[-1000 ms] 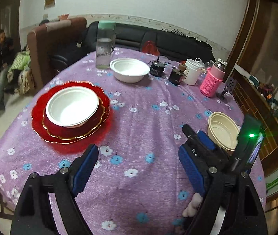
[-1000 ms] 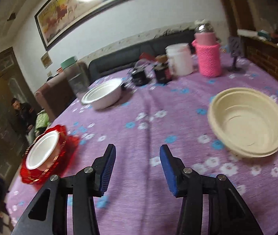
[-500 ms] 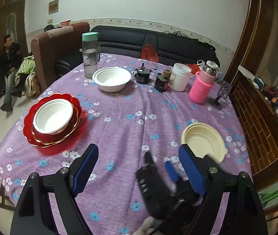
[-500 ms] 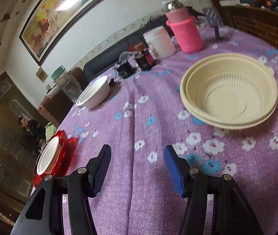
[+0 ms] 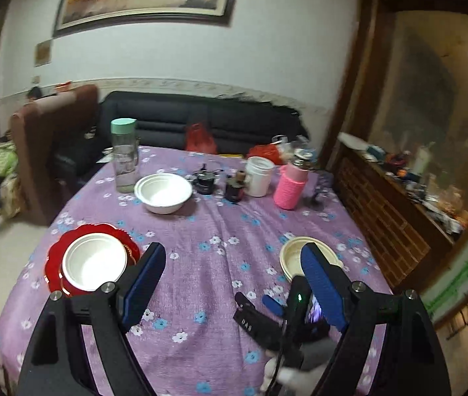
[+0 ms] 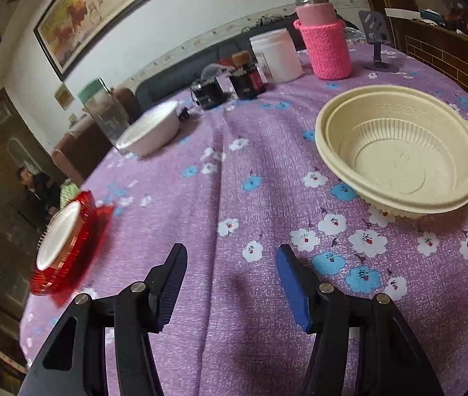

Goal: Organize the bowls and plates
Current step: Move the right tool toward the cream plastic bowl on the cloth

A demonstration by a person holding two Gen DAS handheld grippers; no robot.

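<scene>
The left tongs are hanging well above the round table's purple flowered cloth, their blue-padded jaws standing wide apart with nothing between them. Just ahead of the left jaw, the red plates are sitting stacked near the table edge, and a white bowl is resting inside them. Beyond the gap between the jaws, further across the cloth, a second white bowl is standing by itself, with a clear bottle with a green cap just to its left. Behind the tip of the right jaw, a cream bowl is lying on the cloth, partly hidden by that jaw. Below it, the right tongs are showing from the side, held in a gloved hand. In their own view, the right tongs are pointing down close over bare cloth, the jaws part open and empty, having just been opening. The cream bowl is sitting ahead and to the right of the right jaw, apart from it. The red plates with their white bowl are lying off to the left of the left jaw, and the other white bowl is standing far ahead on the left. A pink knitted bottle and a white jar are standing at the far side.
</scene>
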